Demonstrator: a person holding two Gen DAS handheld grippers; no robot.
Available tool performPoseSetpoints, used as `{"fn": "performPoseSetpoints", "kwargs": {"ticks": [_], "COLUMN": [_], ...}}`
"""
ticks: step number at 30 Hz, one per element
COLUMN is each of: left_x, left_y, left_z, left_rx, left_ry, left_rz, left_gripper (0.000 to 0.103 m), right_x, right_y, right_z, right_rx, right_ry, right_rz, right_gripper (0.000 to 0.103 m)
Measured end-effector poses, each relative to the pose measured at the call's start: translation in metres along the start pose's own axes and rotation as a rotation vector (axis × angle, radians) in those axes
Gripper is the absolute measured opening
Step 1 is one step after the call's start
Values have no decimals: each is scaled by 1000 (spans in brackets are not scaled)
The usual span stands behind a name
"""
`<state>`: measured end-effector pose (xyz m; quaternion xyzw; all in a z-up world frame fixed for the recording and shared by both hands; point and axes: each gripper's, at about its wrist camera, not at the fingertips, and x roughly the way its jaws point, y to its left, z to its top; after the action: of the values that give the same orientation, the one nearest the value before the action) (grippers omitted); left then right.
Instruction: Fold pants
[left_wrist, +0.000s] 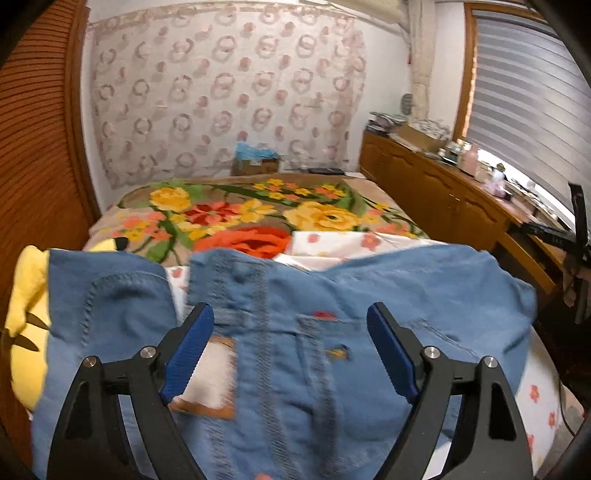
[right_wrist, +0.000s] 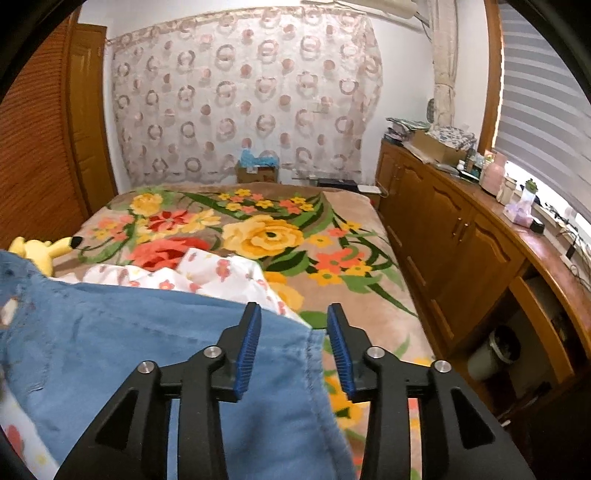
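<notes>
Left wrist view is showing the left gripper (left_wrist: 290, 350) spread wide above blue denim pants (left_wrist: 295, 332) lying on the bed's floral blanket (left_wrist: 236, 214), a yellow plush toy (left_wrist: 26, 302) alongside. Right wrist view is showing the right gripper (right_wrist: 293, 347) parted over the pants' stitched edge (right_wrist: 312, 369), wooden cabinets (right_wrist: 443, 236) flanking the bed.

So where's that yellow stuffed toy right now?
The yellow plush toy lies at the left edge of the bed, partly tucked under the blue pants; the right wrist view shows its black-tipped ear on the floral blanket.
</notes>
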<state>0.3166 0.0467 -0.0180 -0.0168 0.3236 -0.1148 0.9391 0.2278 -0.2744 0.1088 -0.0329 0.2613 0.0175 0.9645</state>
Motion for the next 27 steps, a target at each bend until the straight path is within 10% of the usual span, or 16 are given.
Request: {"fn": "performPoseSetpoints", "kwargs": {"ticks": [15, 27], "left_x": [2, 27], "left_y": [-61, -64], "left_z": [-47, -64], "left_rx": [104, 142], "left_ry": [51, 119], "left_rz": [-141, -172], "left_gripper": [85, 85], "right_x": [-72, -18], "right_y": [-6, -43], "right_z": [-57, -61], "right_rx": [36, 84], "right_ry": [49, 160], "right_rz": [60, 13], "right_gripper": [50, 50]}}
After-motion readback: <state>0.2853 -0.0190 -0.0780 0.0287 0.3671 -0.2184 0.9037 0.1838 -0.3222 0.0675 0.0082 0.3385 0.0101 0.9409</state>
